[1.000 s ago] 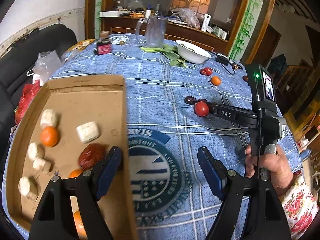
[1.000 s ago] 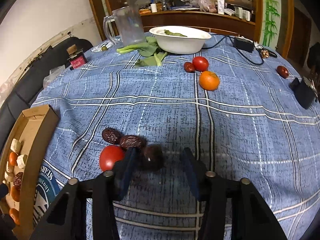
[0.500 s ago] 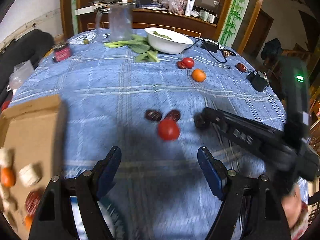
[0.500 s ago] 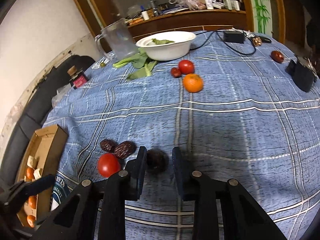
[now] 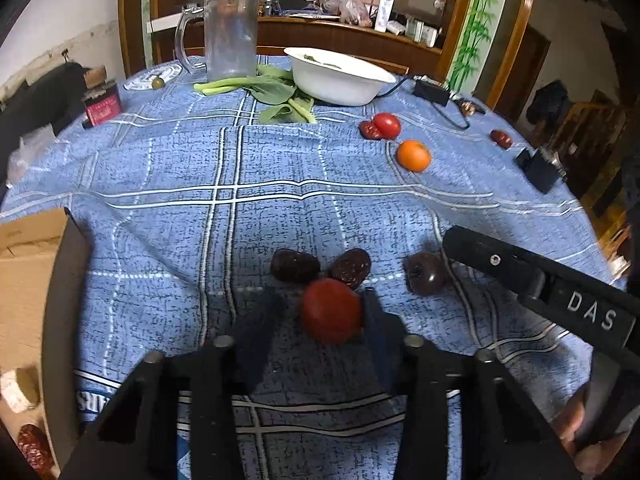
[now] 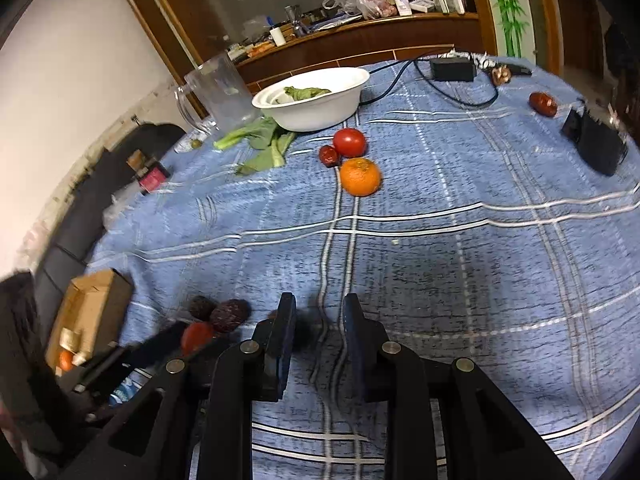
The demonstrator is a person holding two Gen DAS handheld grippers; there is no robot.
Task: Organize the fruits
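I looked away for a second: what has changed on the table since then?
The left gripper swung from the cardboard box to the near tomato and is closing on it. The right gripper shut on a dark fruit. Bowl, orange, far tomato stayed.

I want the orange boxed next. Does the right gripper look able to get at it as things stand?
Probably not straight away: the right gripper is shut on a dark fruit. Otherwise the way looks free; only bare tablecloth lies between it and the orange.
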